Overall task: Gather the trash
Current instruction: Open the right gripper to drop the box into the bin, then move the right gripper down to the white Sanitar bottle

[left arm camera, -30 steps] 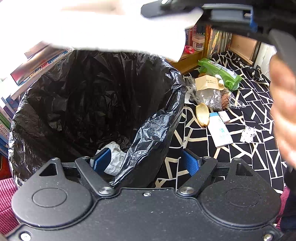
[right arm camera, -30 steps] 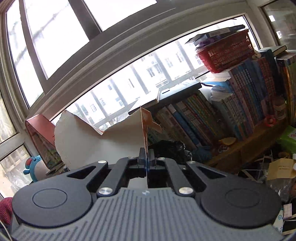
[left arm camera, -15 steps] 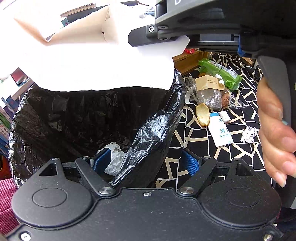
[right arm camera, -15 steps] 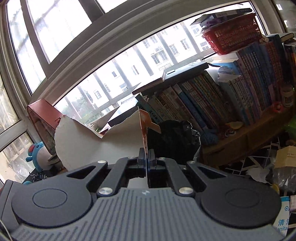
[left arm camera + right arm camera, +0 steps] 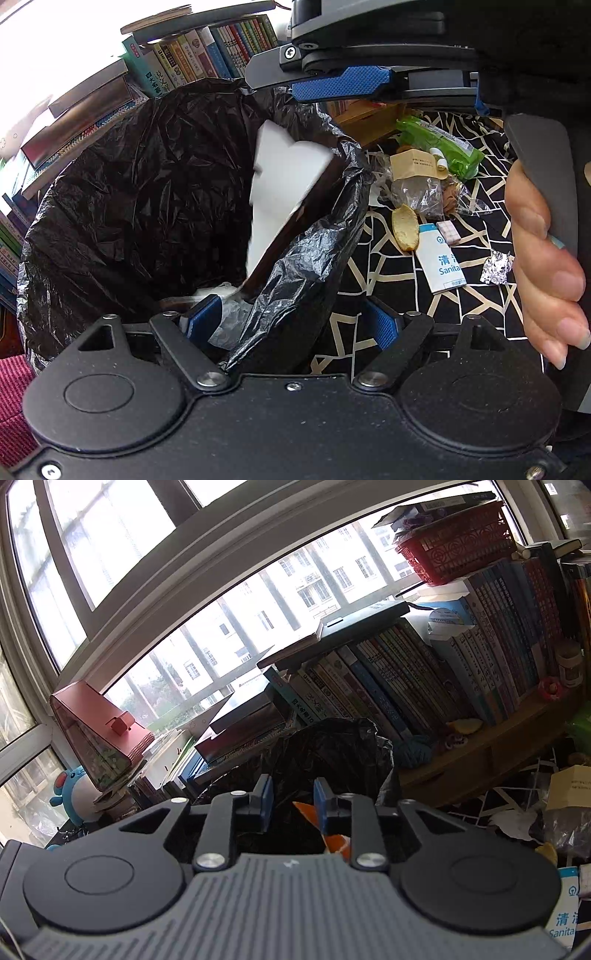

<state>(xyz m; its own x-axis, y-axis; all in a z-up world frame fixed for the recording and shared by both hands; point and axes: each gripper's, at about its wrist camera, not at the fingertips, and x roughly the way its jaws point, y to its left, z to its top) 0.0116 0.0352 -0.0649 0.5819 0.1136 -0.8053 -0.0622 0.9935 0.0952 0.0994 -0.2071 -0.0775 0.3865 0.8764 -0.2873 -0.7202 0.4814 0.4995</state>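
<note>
A black cloth with pale crisscross lines (image 5: 399,280) covers the surface, below a wide window (image 5: 221,627) and one long row of books (image 5: 424,664). One black-lined trash bin (image 5: 129,206) holds a white card (image 5: 284,184), blurred, inside its mouth. The left gripper (image 5: 291,325) is spread, straddling the bag's rim. Above, the right gripper (image 5: 293,805) is opening, the card's orange corner showing below its gap. About seven litter pieces lie beside the bin, including one green packet (image 5: 439,147).

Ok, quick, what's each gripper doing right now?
Left gripper: jaws wide, straddling the bin bag rim, pads not pressing.
Right gripper: jaws opening; cardboard dropping into the bag.
</note>
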